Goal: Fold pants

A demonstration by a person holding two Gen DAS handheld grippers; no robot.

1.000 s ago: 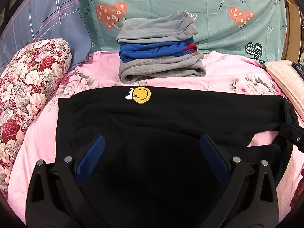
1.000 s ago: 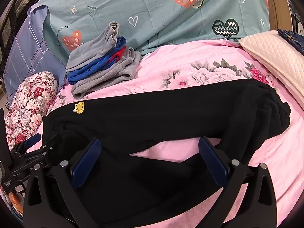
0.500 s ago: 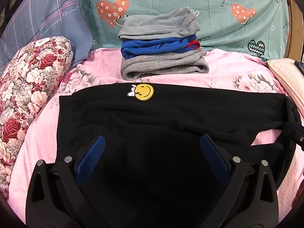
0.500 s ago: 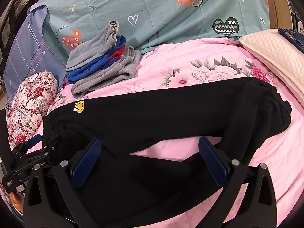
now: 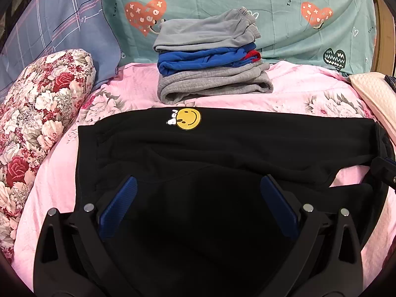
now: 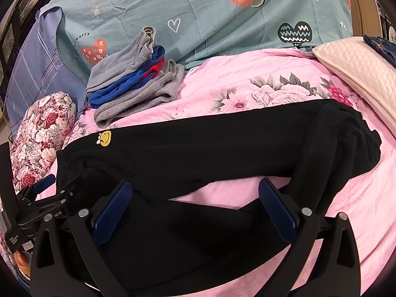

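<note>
Jaws of both grippers stand wide apart, holding nothing; the left gripper [image 5: 198, 208] hovers over the waist end of the black pants [image 5: 222, 148], the right gripper [image 6: 195, 208] over the near leg; the pants lie flat on the pink sheet [image 6: 272, 94], stretched sideways ahead of the jaws; a yellow smiley patch [image 5: 188, 118] sits just beyond the left jaws near the far edge; right of the right jaws the legs double back in a bunched fold, pink showing between them; a folded stack [image 5: 210, 57] lies further ahead; a floral bolster [image 5: 37, 123] lies left.
</note>
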